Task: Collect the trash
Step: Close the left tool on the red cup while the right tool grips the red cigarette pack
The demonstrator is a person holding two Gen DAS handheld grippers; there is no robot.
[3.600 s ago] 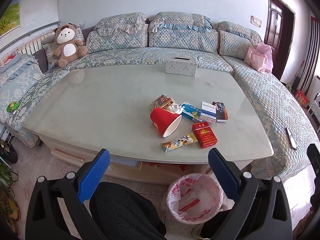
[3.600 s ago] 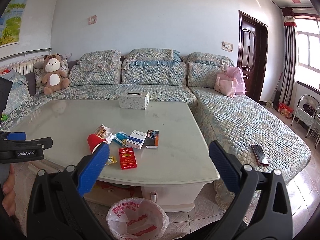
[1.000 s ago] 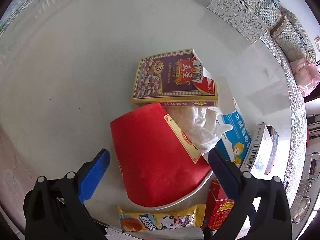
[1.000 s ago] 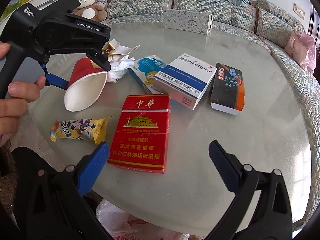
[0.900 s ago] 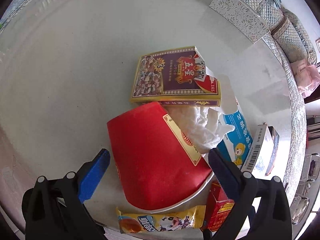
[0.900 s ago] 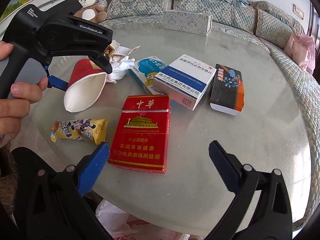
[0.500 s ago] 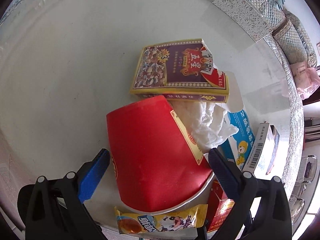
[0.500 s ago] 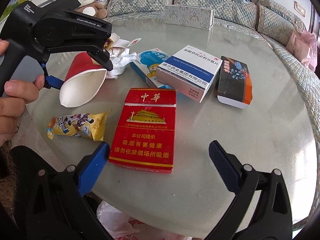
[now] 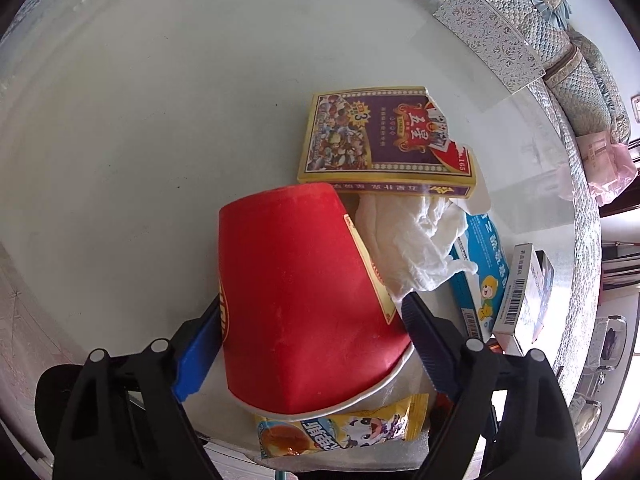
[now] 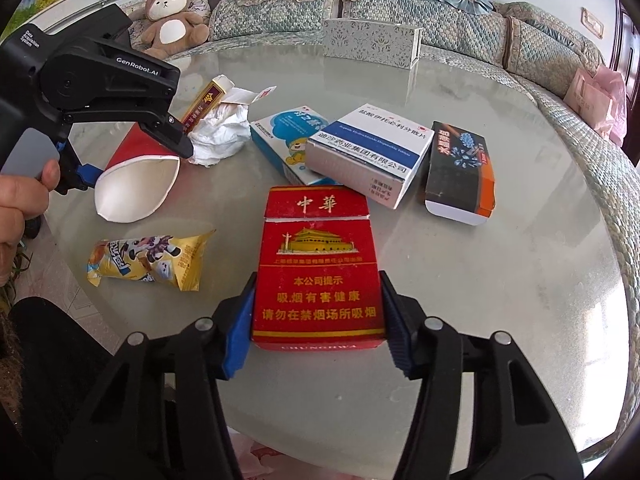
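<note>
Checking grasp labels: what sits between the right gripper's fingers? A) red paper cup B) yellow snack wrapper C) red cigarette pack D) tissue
C: in the right wrist view the right gripper has its blue pads pressed on both sides of the red cigarette pack, which lies flat on the table.

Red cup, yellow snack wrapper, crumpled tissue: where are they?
red cup (image 9: 296, 300), left wrist view, middle of its side
yellow snack wrapper (image 10: 148, 260), right wrist view, printed middle
crumpled tissue (image 9: 416, 240), left wrist view, centre folds
</note>
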